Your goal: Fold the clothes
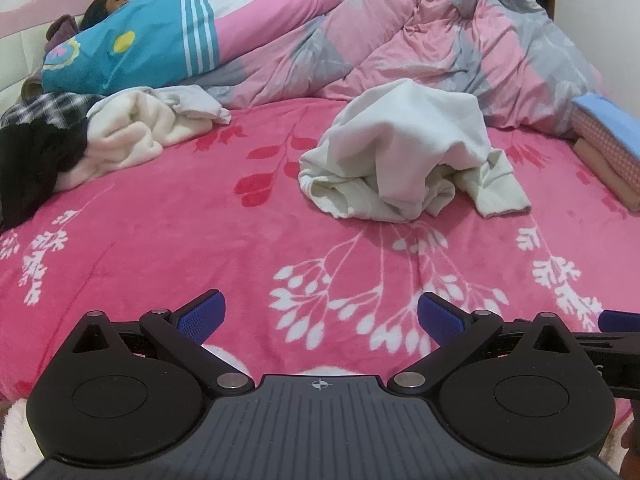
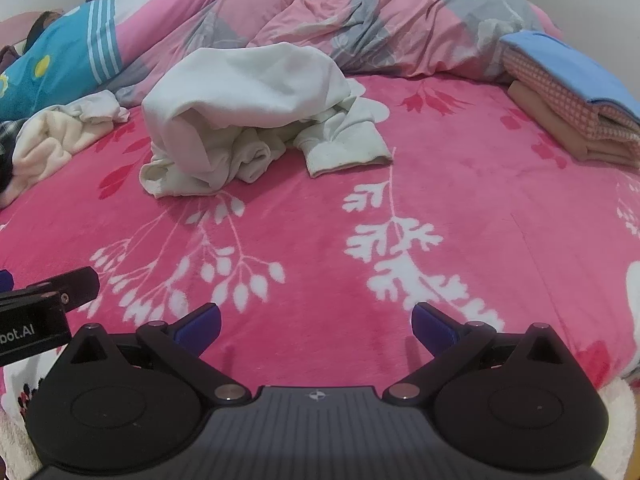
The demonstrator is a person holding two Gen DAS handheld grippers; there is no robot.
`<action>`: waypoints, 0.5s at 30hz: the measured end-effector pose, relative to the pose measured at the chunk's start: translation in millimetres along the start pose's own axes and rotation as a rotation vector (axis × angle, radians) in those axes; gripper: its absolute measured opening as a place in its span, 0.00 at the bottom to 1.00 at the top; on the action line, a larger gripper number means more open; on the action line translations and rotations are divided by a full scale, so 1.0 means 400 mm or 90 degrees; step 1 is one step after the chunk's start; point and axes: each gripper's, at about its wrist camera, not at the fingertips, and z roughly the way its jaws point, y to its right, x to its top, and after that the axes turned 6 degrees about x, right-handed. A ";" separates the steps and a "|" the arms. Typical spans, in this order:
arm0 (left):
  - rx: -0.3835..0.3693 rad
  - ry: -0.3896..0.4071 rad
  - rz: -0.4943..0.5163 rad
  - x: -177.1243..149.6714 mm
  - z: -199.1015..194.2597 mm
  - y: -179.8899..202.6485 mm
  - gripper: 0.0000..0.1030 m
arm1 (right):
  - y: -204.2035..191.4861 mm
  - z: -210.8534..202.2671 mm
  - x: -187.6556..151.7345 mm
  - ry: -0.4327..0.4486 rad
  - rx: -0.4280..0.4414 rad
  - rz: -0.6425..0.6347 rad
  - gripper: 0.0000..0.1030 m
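1. The left tool [image 1: 321,318] is wide open and holds nothing; the right tool [image 2: 316,326] is too.
2. The crumpled white top [image 1: 400,152] lies on the pink bed [image 1: 200,232], at 12 o'clock from both tools.

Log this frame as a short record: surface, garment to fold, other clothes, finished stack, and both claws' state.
surface: pink blanket with a white leaf print, spread over a bed
garment to fold: white sweatshirt, crumpled in a heap, one cuffed sleeve trailing toward the folded stack
other clothes: cream fleece garment heaped at the left edge, beside dark clothes
finished stack: folded stack at the right edge, blue piece on top
left claw: open, empty, above the blanket
right claw: open, empty, above the blanket
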 end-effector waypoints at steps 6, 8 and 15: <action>0.007 -0.009 0.005 0.000 0.006 0.002 1.00 | -0.001 -0.001 0.000 0.001 0.002 -0.001 1.00; 0.007 -0.011 0.005 -0.001 0.007 0.002 1.00 | -0.002 -0.001 0.000 0.002 0.002 -0.001 1.00; 0.008 -0.014 0.003 -0.001 0.009 0.001 1.00 | -0.003 0.000 0.001 0.001 0.002 -0.002 1.00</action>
